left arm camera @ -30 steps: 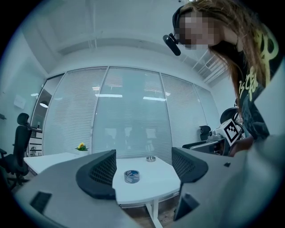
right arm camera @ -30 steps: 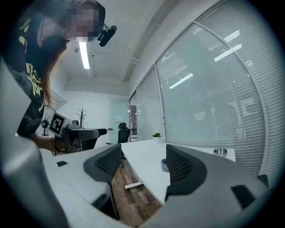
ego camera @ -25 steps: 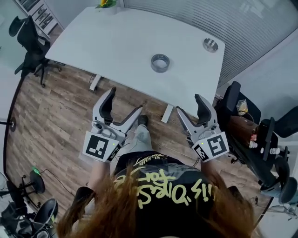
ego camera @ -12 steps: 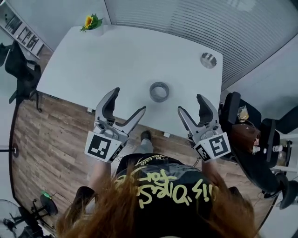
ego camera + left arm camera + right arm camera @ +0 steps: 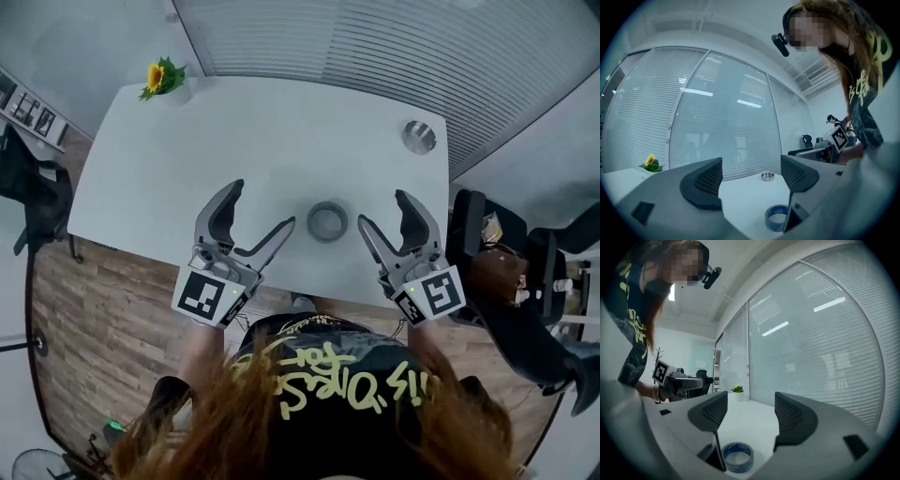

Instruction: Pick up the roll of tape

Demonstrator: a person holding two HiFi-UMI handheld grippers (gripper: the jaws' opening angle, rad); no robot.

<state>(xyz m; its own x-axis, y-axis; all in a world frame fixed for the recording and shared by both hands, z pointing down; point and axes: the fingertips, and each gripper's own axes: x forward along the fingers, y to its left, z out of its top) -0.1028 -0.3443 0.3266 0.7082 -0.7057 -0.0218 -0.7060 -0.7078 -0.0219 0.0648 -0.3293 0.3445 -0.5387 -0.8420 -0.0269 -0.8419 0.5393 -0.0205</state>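
Brought forward since a second ago, now above the near edge of the worktop (image 5: 234, 122). Left tongs (image 5: 262, 204) and right tongs (image 5: 383, 208): wide open, holding nothing. Roll of tape (image 5: 327, 221): flat on worktop, between both, touching neither.

**Materials and surfaces**

The white worktop (image 5: 234, 141) looks smooth and matt, with only a soft sheen. The grey roll of tape (image 5: 327, 221) has a dull outer side, and in the right gripper view its inner ring is blue and a little glossy. The small round metal dish (image 5: 419, 136) shines like polished steel. The left tongs (image 5: 262, 204) and the right tongs (image 5: 382, 208) are of smooth grey plastic. Their black pads (image 5: 708, 180) carry a fine, rough grid. The floor (image 5: 84, 319) shows brown wood planks with clear grain. The person's black shirt (image 5: 328, 375) is matt cloth with yellow print.
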